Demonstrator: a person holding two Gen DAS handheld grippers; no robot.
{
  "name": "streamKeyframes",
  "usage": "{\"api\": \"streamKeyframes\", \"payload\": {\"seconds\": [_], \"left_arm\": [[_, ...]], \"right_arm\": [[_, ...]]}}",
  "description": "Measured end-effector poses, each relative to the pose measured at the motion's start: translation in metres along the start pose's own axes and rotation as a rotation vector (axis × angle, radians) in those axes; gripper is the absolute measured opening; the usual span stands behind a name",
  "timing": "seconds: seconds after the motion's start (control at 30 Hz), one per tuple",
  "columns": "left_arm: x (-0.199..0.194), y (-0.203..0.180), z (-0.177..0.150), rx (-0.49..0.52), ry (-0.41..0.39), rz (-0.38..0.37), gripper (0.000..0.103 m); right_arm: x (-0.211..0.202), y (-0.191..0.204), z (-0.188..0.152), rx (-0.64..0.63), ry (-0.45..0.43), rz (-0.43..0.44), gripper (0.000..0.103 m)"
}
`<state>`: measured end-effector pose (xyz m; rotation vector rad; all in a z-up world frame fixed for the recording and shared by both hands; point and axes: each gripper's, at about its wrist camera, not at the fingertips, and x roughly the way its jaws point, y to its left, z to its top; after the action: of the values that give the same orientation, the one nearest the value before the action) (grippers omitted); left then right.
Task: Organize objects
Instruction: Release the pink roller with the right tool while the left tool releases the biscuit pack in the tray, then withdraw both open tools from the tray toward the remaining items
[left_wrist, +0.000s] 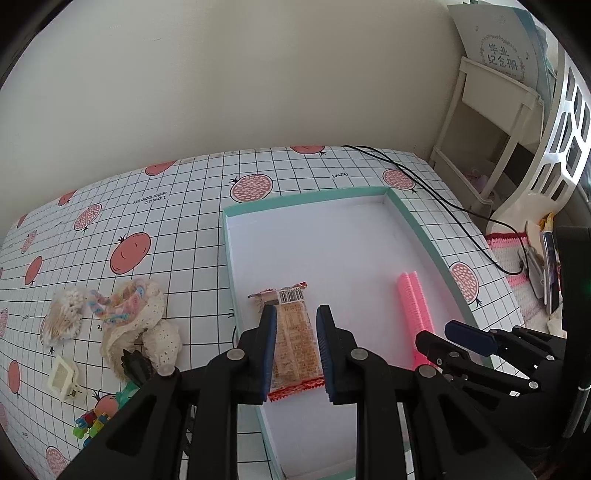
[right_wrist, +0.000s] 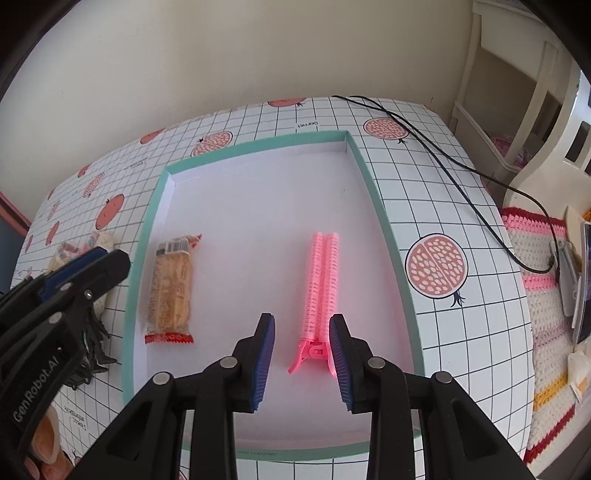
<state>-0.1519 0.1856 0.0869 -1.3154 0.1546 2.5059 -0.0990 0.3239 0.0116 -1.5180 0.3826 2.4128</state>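
Left wrist view: two things down in the tray, a heap left to sort

My left gripper sits low over the clear-wrapped biscuit bar with red crimped ends, jaws narrow with the bar between them; I can't tell if the pads actually pinch it. My right gripper is loose around the hinge end of the pink ribbed plastic hair clip, nothing gripped. Both lie inside the shallow white cardboard tray with the mint-green rim. Off to my left on the grid-print tablecloth wait cotton swabs, a pastel braided scrunchie on cream lace fabric, a cream claw clip and small coloured beads.
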Motion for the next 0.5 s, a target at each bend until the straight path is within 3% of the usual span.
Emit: {"api": "streamKeyframes", "payload": {"seconds": [0.1,0.17,0.3,0.37,0.5], "left_arm": [[0.002,0.007,-0.001,-0.026,0.007,0.019,0.037],[0.003,0.014,-0.001,-0.051,0.014,0.037,0.048],[0.008,0.021,-0.002,-0.071,0.027,0.084,0.057],[0.011,0.026,-0.004,-0.086,0.033,0.097,0.067],[0.014,0.037,-0.006,-0.126,0.029,0.143,0.079]], "right_arm": [[0.002,-0.002,-0.001,0.012,0.004,-0.007,0.034],[0.002,-0.003,-0.002,0.019,0.006,-0.005,0.043],[0.006,0.000,-0.003,0.006,0.015,-0.010,0.048],[0.006,0.002,-0.002,0.008,0.011,-0.008,0.059],[0.007,0.002,-0.001,0.008,-0.001,-0.010,0.069]]}}
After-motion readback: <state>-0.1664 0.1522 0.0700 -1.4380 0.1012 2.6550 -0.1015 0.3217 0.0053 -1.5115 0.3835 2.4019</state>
